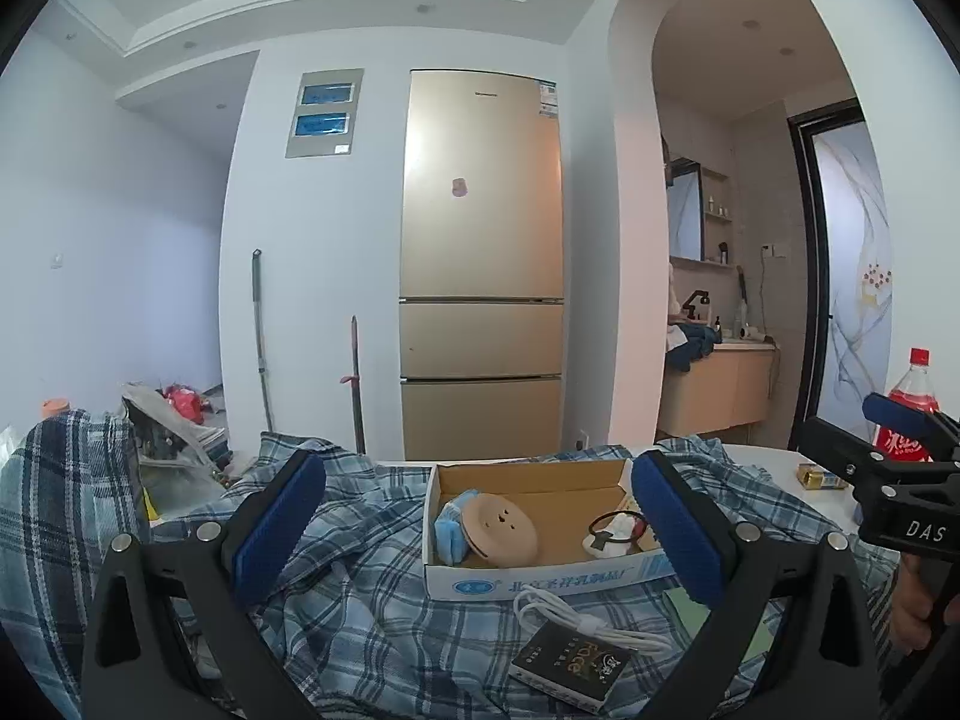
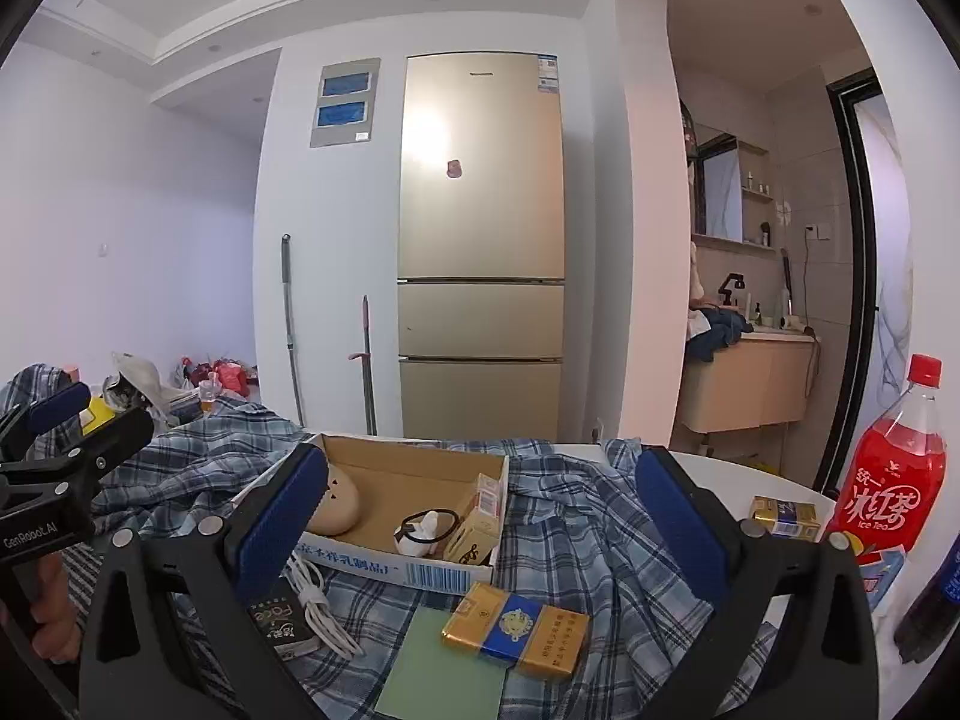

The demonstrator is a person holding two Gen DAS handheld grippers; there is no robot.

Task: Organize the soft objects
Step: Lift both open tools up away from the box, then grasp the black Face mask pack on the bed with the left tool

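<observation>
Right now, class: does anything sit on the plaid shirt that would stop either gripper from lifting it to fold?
Yes. On the plaid shirt sit an open cardboard box, a gold cigarette pack, a green card, a white cable and a small black box. Both the left gripper and the right gripper are open and empty.

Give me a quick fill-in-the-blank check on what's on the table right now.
1. The cardboard box sits on top of the plaid ____.
2. The white cable lies coiled ____ the box, in front of it.
3. The cap on the ice tea bottle is ____.
4. Both the left tool and the right tool hang ____, with nothing held.

Missing words: shirt; outside; red; open
</observation>
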